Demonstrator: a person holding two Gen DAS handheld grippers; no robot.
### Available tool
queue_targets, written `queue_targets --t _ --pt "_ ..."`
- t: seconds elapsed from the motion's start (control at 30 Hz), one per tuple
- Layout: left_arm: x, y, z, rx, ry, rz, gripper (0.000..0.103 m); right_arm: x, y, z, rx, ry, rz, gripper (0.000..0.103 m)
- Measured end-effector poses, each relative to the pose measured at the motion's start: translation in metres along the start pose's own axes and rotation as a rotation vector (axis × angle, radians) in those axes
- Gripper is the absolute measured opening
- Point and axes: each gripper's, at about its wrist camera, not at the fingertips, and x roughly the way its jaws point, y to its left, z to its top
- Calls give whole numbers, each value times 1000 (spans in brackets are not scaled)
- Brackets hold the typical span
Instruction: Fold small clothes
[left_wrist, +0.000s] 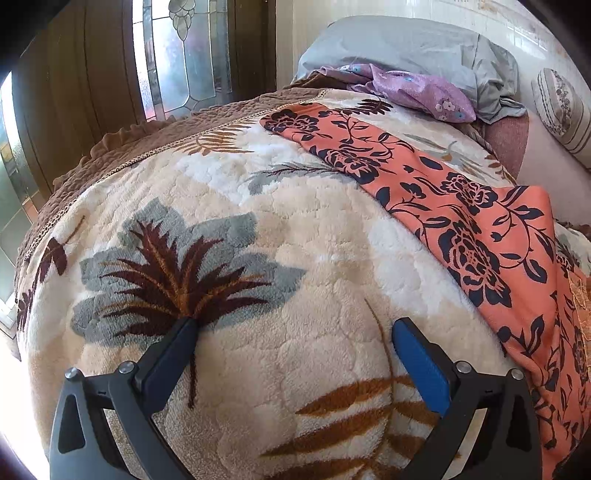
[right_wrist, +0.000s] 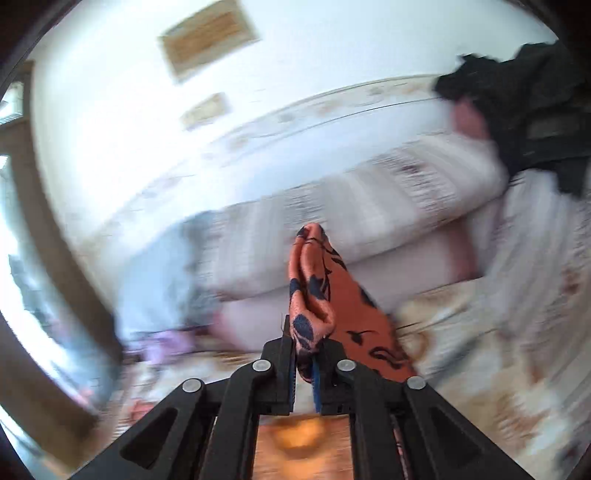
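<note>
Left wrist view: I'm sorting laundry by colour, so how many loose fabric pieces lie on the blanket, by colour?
Orange floral cloth: 1
Purple floral garment: 1
Grey bedding bundle: 1
Total: 3, all on or past the fleece blanket.

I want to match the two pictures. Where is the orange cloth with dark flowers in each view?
Left wrist: orange floral cloth lies diagonally across the right side, on the fleece blanket.
Right wrist: bunched at centre, pinched in the right gripper.
Shared landmark: the striped pillow, blurred in the right wrist view.
</note>
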Motion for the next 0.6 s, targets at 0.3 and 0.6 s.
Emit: queue_targets --t 0.3,0.6 --pt "0 0 -1 -6 -3 -6 103 187 37 -271 88 605 47 95" --pt "1 -2 1 6 5 10 103 67 -53 -280 -37 386 -135 84"
